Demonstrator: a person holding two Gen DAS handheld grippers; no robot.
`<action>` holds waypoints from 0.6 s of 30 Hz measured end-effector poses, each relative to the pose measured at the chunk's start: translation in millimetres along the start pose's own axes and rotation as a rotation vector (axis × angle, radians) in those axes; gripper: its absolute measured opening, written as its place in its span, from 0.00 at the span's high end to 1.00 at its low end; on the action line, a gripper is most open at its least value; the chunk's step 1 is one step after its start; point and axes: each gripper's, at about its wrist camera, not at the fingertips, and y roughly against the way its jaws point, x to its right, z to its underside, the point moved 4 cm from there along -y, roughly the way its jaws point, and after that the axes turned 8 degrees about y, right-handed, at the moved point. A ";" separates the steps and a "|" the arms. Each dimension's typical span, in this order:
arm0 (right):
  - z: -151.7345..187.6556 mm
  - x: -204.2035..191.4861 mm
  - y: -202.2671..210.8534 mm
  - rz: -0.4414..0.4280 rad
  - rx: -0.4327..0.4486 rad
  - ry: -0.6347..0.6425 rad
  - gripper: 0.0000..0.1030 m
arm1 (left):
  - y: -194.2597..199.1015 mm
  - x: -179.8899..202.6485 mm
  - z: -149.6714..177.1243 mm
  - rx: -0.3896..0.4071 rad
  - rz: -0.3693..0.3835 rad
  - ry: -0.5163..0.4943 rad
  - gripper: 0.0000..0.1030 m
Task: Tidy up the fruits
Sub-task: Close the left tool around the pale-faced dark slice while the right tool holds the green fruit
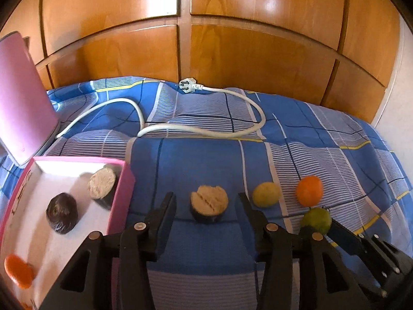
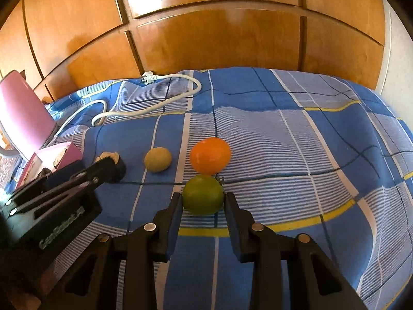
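Note:
A cut half of a dark-skinned fruit [image 1: 209, 206] lies face up on the blue checked bedspread [image 1: 196, 160]. My left gripper [image 1: 206, 195] stands open around it, with a gap on each side. To its left, the pink box [image 1: 121, 193] holds another cut half [image 1: 102, 183], a whole dark fruit [image 1: 62, 213] and an orange [image 1: 19, 271]. My right gripper [image 2: 204, 197] is shut on a green fruit [image 2: 204, 193] that rests on the bed. Just beyond it are an orange [image 2: 210, 155] and a yellow fruit [image 2: 158, 159]. The left gripper [image 2: 100, 166] partly hides the cut half [image 2: 111, 158].
A white power cable [image 1: 201, 129] with its plug [image 1: 188, 86] loops across the far side of the bed. A pink lid [image 1: 23, 98] leans upright at the left. Wooden wardrobe doors [image 1: 232, 38] rise right behind the bed. The bedspread stretches away to the right.

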 end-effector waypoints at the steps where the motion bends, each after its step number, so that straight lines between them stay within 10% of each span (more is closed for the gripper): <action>1: -0.3 0.0 -0.6 -0.001 0.000 0.001 0.67 | -2.9 0.5 -0.4 -0.003 0.002 -0.001 0.53; 4: -0.6 0.2 -2.0 -0.006 0.001 0.001 0.67 | -12.6 1.2 -0.2 -0.031 0.015 0.007 0.67; 18: 2.8 1.6 -8.5 -0.031 -0.011 -0.017 0.67 | -28.4 -3.8 0.7 -0.083 0.023 0.053 0.68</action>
